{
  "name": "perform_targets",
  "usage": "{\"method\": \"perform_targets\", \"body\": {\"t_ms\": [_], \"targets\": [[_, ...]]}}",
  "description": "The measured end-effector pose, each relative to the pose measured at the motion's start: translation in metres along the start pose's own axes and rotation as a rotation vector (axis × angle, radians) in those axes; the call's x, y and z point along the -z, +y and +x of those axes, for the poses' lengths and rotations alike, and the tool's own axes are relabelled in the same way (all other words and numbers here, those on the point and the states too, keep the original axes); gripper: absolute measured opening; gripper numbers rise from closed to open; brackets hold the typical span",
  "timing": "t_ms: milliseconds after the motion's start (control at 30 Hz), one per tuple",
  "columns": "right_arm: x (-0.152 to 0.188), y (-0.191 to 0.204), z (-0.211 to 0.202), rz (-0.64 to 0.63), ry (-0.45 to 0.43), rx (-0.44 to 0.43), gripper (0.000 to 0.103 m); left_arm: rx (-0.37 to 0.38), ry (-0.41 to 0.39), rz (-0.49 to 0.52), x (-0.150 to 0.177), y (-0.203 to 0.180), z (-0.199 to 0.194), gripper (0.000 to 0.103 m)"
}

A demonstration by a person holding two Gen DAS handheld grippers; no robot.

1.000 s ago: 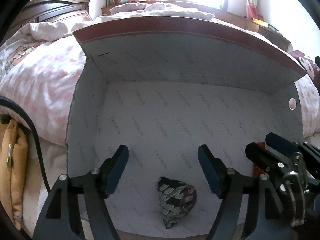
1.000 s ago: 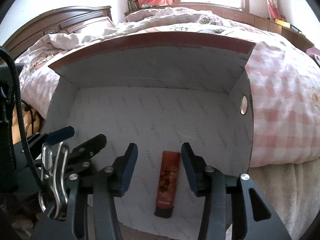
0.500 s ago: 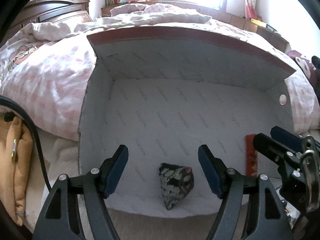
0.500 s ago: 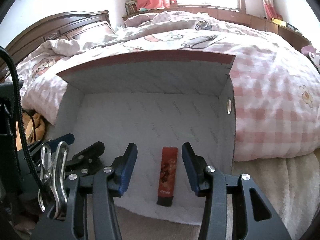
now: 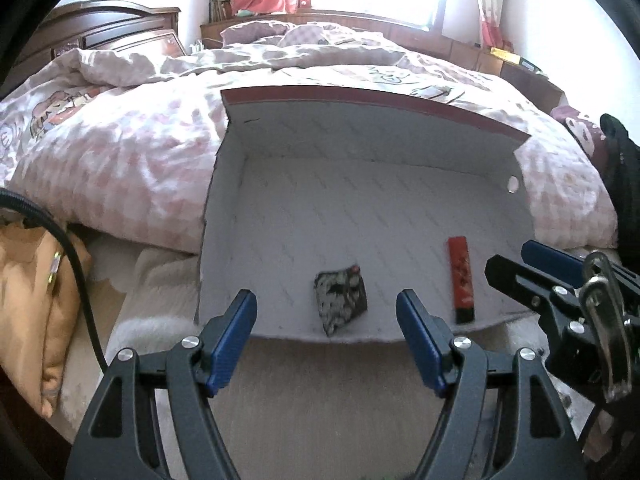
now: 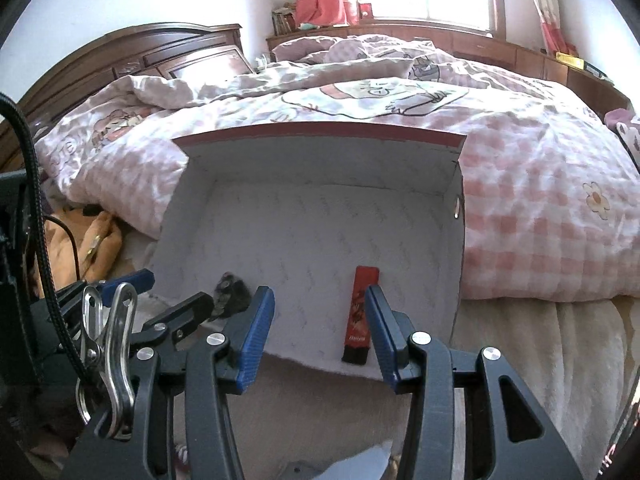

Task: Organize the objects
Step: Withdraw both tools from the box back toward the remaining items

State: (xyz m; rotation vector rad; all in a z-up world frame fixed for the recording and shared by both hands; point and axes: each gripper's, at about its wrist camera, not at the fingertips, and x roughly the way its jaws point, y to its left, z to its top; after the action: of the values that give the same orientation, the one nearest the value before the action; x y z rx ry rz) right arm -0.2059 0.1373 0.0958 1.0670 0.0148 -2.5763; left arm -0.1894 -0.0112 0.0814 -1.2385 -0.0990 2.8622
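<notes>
A white-lined cardboard box (image 5: pixel 360 208) (image 6: pixel 320 224) with a dark red rim lies open on the bed. Near its front edge rest a small black-and-white patterned pouch (image 5: pixel 340 298) (image 6: pixel 232 294) and a slim red packet (image 5: pixel 462 280) (image 6: pixel 360 312). My left gripper (image 5: pixel 326 340) hangs open in front of the box, just short of the pouch, holding nothing. My right gripper (image 6: pixel 318 330) (image 5: pixel 532 268) is open too, its fingers outside the front edge beside the red packet, empty.
A pink checked duvet (image 6: pixel 540 200) surrounds the box on the bed. An orange-tan bag (image 5: pixel 36 292) lies at the left by a black cable (image 5: pixel 76 264). A dark wooden headboard (image 6: pixel 140 52) stands behind. Cream blanket (image 6: pixel 540 360) covers the near bed edge.
Both grippers have drawn back and up, away from the box; the pouch and red packet stay inside and now look smaller and farther. Jaw openings are unchanged.
</notes>
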Motion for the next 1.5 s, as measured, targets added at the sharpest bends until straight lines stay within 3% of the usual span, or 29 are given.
{"method": "perform_targets", "body": {"t_ms": [800, 1500], "targets": [[0.070, 0.015, -0.079, -0.016, 0.029, -0.066, 0.048, 0.029, 0.003, 0.026, 0.061, -0.007, -0.068, 0.073], [0.142, -0.009, -0.097, 0.064, 0.100, -0.043, 0.048, 0.045, 0.065, 0.006, 0.118, 0.005, -0.077, 0.073]]}}
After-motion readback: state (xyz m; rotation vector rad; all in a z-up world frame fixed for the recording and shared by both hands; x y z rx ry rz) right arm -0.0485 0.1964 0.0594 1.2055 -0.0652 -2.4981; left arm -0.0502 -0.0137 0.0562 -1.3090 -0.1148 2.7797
